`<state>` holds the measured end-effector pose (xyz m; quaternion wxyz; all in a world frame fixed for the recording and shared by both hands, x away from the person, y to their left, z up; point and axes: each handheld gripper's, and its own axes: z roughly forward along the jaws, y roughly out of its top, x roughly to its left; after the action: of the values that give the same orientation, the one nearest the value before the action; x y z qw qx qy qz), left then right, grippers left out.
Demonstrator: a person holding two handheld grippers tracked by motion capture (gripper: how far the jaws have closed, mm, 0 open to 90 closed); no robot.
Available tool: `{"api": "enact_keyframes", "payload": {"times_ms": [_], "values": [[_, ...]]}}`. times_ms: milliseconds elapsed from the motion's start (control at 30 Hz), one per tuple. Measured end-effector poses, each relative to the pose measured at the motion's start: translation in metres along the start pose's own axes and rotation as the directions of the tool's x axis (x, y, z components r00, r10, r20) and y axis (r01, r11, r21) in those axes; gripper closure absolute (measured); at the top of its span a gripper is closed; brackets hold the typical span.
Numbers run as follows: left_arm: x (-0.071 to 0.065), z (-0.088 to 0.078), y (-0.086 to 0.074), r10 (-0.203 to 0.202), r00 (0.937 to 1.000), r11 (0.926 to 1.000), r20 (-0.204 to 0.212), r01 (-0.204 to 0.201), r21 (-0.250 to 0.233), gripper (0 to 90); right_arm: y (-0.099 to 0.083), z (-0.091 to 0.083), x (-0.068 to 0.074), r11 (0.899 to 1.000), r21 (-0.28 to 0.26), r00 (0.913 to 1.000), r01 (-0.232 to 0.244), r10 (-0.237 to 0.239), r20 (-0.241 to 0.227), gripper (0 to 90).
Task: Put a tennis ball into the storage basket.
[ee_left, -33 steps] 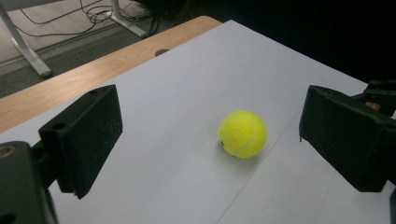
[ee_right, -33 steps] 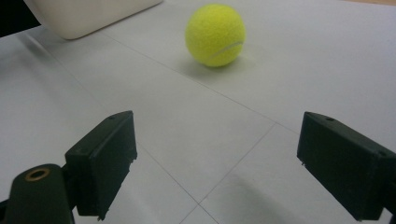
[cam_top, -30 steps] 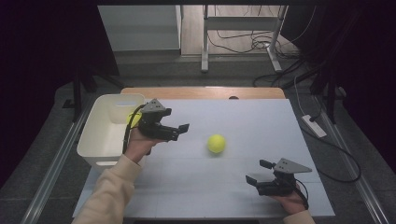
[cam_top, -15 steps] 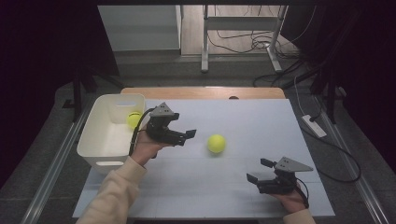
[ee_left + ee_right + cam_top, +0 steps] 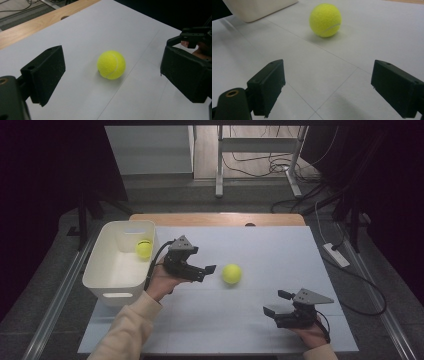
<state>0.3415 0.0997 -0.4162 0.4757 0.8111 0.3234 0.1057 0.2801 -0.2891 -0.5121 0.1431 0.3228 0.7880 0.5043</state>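
Left gripper (image 5: pixel 207 270), jaws spread wide, should straddle the tennis ball (image 5: pixel 232 273) at its 3 o'clock before pinching.

From above our side we look forward and down over the table (image 5: pixel 260 320); our two gripper cameras sit low and close, both facing the tennis ball (image 5: pixel 111 64) all views share

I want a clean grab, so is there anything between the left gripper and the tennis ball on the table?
Nothing: in the left gripper view, bare white table separates the open left gripper from the tennis ball.
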Motion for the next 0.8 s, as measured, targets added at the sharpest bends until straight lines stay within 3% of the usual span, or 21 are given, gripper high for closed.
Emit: {"api": "enact_keyframes", "payload": {"times_ms": [800], "values": [[-0.013, 0.033, 0.004, 0.008, 0.9987, 0.9994, 0.050, -0.009, 0.034, 6.7, 0.000, -0.001, 0.001, 1.000, -0.001, 1.0000, 0.003, -0.003, 0.006, 12.1]]}}
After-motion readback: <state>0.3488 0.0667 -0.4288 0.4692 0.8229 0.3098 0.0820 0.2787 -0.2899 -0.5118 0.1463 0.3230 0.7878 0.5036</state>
